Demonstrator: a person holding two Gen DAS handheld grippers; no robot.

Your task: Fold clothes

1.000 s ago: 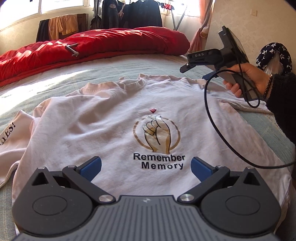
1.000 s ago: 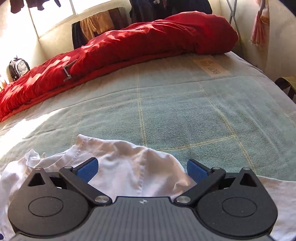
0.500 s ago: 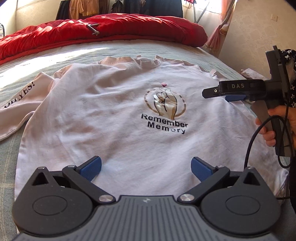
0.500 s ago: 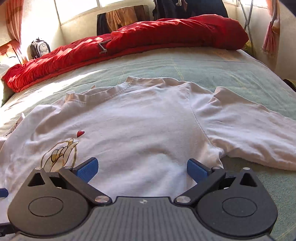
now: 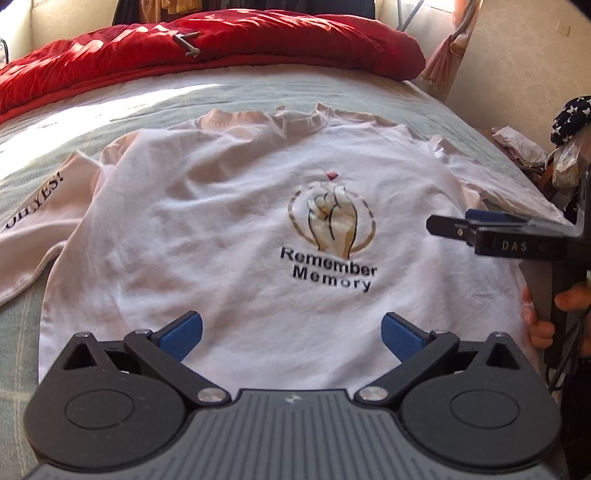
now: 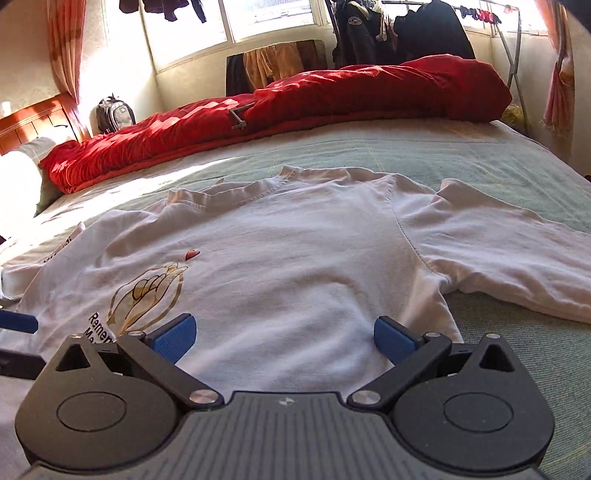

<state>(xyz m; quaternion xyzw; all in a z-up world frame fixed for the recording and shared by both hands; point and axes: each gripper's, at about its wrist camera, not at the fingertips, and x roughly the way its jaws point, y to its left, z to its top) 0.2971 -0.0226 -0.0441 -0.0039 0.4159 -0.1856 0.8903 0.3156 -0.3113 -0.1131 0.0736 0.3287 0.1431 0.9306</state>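
Observation:
A white T-shirt (image 5: 229,236) with a "Remember Memory" print lies spread face up on the bed, collar toward the far side. In the right wrist view the same T-shirt (image 6: 295,266) shows its right sleeve (image 6: 498,266) stretched out to the right. My left gripper (image 5: 291,334) hovers open over the shirt's lower middle, holding nothing. My right gripper (image 6: 283,338) is open above the shirt's lower right side. In the left wrist view the right gripper (image 5: 454,225) appears side-on at the right, held by a hand (image 5: 539,317).
A pale green bedspread (image 6: 480,162) covers the bed. A red duvet (image 6: 295,107) is heaped along the far edge. A wall (image 5: 517,55) and a bag-covered chair (image 5: 569,125) stand at the right. Clothes hang by the window (image 6: 369,33).
Both grippers have pulled back toward the shirt's hem, so more of the shirt is in view. The right gripper dropped from the collar and shoulder area to the lower right side.

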